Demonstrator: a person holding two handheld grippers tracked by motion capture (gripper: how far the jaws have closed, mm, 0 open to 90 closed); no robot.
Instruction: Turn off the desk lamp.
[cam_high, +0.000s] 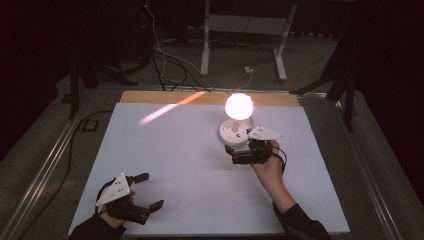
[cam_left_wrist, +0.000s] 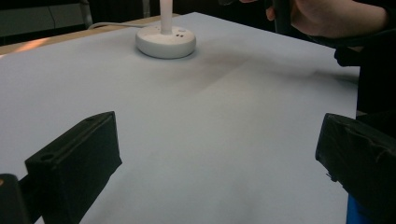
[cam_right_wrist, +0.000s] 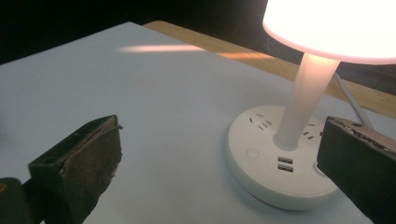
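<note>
Lamp (cam_high: 238, 117) sits lit at 1 o'clock on the sheet (cam_high: 175, 165). Right gripper (cam_high: 245, 150), wide open and empty, crowds its base, probably for the button. Left gripper (cam_high: 145, 192) idles open, empty, at 8.

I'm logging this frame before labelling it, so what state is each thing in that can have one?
Lamp: lit, shade glowing, upright on the white sheet.
Lamp base: sockets and two USB ports show nothing plugged in.
Left hand-held gripper: open, holding nothing, over the sheet's near left corner.
Right hand-held gripper: open, holding nothing, right beside the lamp base.
</note>
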